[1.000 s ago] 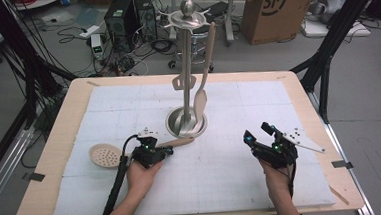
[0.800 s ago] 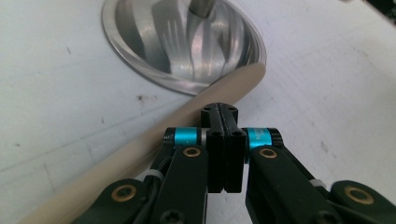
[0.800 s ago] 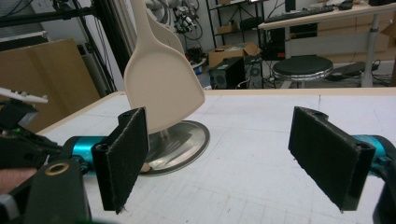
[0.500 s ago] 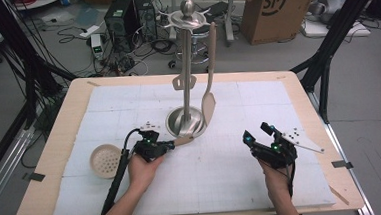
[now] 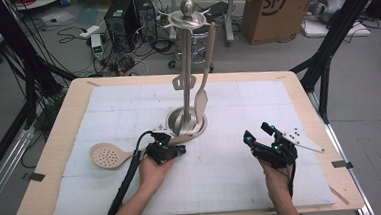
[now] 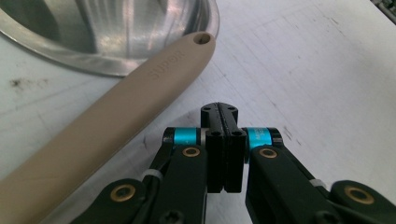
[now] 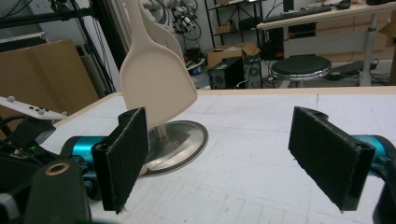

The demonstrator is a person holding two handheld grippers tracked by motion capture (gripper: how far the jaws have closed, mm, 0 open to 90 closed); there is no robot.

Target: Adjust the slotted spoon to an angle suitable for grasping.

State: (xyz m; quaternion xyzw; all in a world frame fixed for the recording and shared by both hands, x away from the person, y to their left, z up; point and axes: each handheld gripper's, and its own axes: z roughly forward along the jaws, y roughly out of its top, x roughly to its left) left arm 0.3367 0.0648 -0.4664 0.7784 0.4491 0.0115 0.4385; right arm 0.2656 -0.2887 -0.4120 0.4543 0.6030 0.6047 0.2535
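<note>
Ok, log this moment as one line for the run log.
left gripper: shut, empty, beside skimmer handle | right gripper: open, empty | skimmer: flat on mat, handle end touching rack base | spatula: hanging on rack

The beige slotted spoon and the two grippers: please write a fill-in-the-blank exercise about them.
1. The left gripper has its jaws ____.
2. The right gripper has its jaws ____.
3. The beige slotted spoon lies flat on the white ____.
4. The beige spatula hangs from the steel ____.

Missing words: shut; open; mat; stand
</note>
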